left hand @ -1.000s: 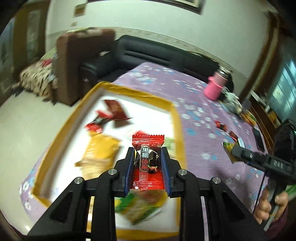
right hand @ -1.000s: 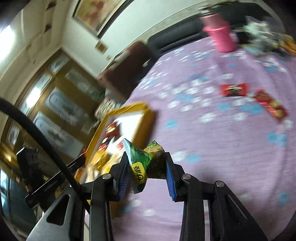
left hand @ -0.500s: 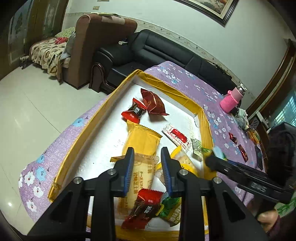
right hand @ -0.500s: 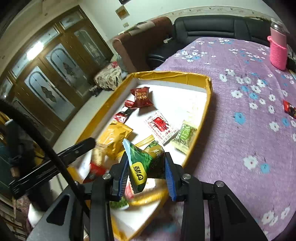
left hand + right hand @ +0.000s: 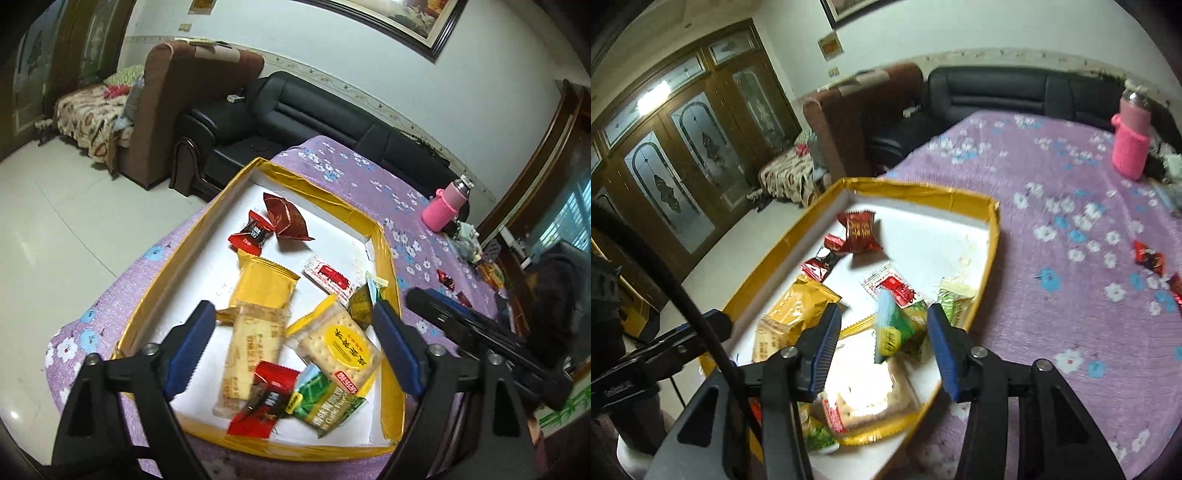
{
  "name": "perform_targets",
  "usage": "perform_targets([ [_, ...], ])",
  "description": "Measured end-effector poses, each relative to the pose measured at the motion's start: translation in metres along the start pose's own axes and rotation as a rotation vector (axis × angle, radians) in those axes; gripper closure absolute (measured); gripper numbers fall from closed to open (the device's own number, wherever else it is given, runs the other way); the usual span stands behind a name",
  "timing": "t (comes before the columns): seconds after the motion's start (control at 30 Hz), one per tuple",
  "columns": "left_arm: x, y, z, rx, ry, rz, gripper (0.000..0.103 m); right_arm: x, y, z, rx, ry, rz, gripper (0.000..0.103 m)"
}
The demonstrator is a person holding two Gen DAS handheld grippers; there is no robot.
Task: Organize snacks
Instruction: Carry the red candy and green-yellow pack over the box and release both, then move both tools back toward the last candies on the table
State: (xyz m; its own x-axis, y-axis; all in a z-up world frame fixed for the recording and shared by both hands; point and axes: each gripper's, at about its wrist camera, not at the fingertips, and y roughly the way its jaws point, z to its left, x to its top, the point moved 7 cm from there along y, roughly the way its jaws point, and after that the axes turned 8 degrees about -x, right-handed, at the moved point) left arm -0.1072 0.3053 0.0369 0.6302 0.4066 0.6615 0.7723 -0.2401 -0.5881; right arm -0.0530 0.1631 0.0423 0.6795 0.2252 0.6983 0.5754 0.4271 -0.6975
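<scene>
Snacks lie heaped in the yellow-rimmed tray [image 5: 221,192] on the purple floral cloth [image 5: 1071,229]. The green packet [image 5: 897,328] sits blurred between the right gripper's [image 5: 882,341] jaws, which have just been opening; its pads stand clear of it, and whether it rests on the pile is hard to tell. The left gripper [image 5: 291,350] has just been opening too, its jaws wide apart with nothing between them, over a cracker pack [image 5: 340,347] and a red packet [image 5: 266,398]. The right view's near tray corner is washed out by glare; the left view shows that end plainly. Only the right view shows the loose red candies [image 5: 1148,254] well apart on the cloth. A pink bottle [image 5: 445,206] stands at the far edge, a black sofa [image 5: 303,114] behind.
</scene>
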Motion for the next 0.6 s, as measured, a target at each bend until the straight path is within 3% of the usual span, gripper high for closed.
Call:
perform_targets([
  [0.13,-0.006,-0.004,-0.020,0.058,0.044,-0.012,0.003,-0.013,-0.027,-0.010,-0.051,0.002,-0.064,0.049],
  [0.6,-0.039,-0.016,-0.119,0.201,0.380,-0.040,0.003,-0.056,-0.089,-0.077,-0.137,0.160,-0.137,0.045],
])
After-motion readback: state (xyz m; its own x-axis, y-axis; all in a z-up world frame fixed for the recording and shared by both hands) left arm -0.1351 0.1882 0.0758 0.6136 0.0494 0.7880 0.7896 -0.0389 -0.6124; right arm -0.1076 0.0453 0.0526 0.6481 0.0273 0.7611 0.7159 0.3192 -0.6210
